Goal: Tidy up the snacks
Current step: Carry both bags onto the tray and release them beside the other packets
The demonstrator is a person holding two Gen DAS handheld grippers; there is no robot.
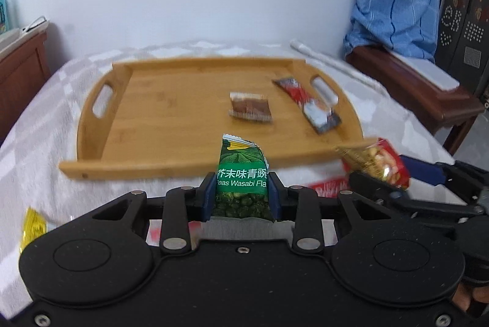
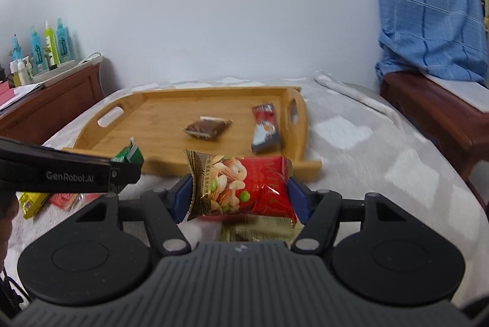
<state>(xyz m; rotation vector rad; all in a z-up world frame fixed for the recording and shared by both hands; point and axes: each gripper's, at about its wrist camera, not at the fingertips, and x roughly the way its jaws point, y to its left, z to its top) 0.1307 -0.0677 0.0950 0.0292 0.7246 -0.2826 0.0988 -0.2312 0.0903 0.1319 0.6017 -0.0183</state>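
My left gripper (image 1: pixel 241 192) is shut on a green wasabi pea packet (image 1: pixel 241 183), held upright just short of the wooden tray (image 1: pixel 171 125). My right gripper (image 2: pixel 240 192) is shut on a red and gold mixed nuts packet (image 2: pixel 244 189), which also shows at the right of the left wrist view as the nuts packet (image 1: pixel 376 162). On the tray lie a brown wafer packet (image 1: pixel 250 110) and a long red and black sachet (image 1: pixel 308 104). From the right wrist, the left gripper (image 2: pixel 128 162) reaches in from the left with the green packet (image 2: pixel 128 154) in front of the tray (image 2: pixel 171 113).
The tray rests on a white and grey checked cloth (image 2: pixel 366 150). A yellow packet (image 1: pixel 32 224) and red packets (image 2: pixel 65 200) lie on the cloth near the front. A wooden cabinet with bottles (image 2: pixel 45 49) stands left, and a wooden bench (image 2: pixel 434 113) with blue fabric stands right.
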